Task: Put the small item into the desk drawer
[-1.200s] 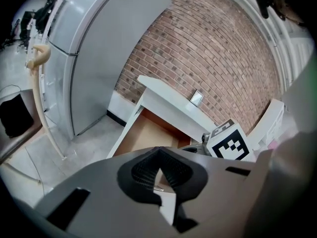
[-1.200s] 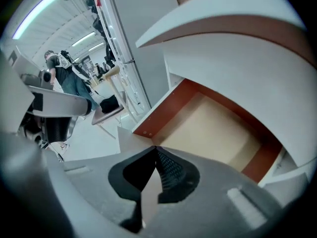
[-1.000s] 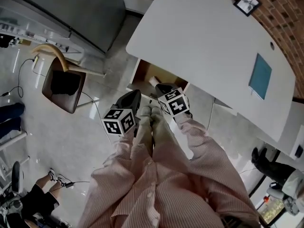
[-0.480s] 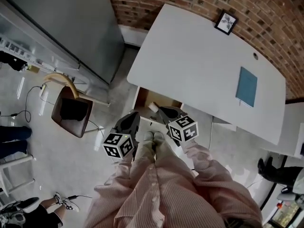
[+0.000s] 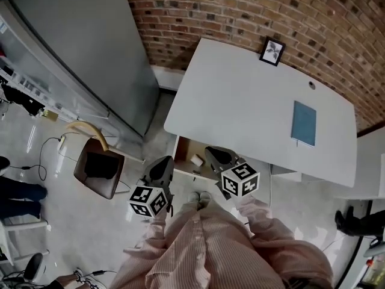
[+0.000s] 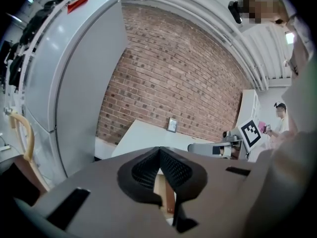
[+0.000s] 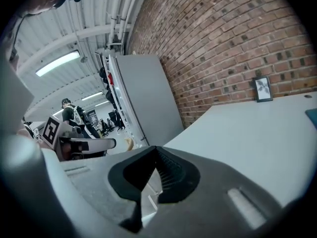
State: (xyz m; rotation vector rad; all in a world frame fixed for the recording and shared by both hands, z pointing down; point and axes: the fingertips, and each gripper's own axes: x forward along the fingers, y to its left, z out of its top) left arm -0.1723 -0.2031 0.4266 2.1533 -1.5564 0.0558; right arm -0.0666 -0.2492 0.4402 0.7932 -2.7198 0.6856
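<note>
The white desk [image 5: 240, 101] has its wooden drawer [image 5: 185, 151] pulled open below the front edge. A small white item [image 5: 197, 160] lies inside the drawer. My left gripper [image 5: 165, 161] hovers at the drawer's left front corner with its jaws shut and nothing between them. My right gripper [image 5: 212, 153] hangs over the drawer's right part, just right of the item, also shut and empty. In the left gripper view the dark pads [image 6: 171, 170] meet at the tip and the drawer's wood [image 6: 161, 192] shows below. The right gripper view looks along the desk top [image 7: 257, 133].
On the desk lie a teal book [image 5: 304, 123] and a small picture frame [image 5: 272, 51] by the brick wall. A tall grey cabinet [image 5: 78, 53] stands left of the desk. A brown chair [image 5: 99, 168] and floor cables lie to the left. The person's shoes [image 5: 198, 197] stand before the drawer.
The head view has risen and tipped back, so the desk and wall show more fully. Both grippers stay shut and have drawn slightly back from the drawer. The item has not moved.
</note>
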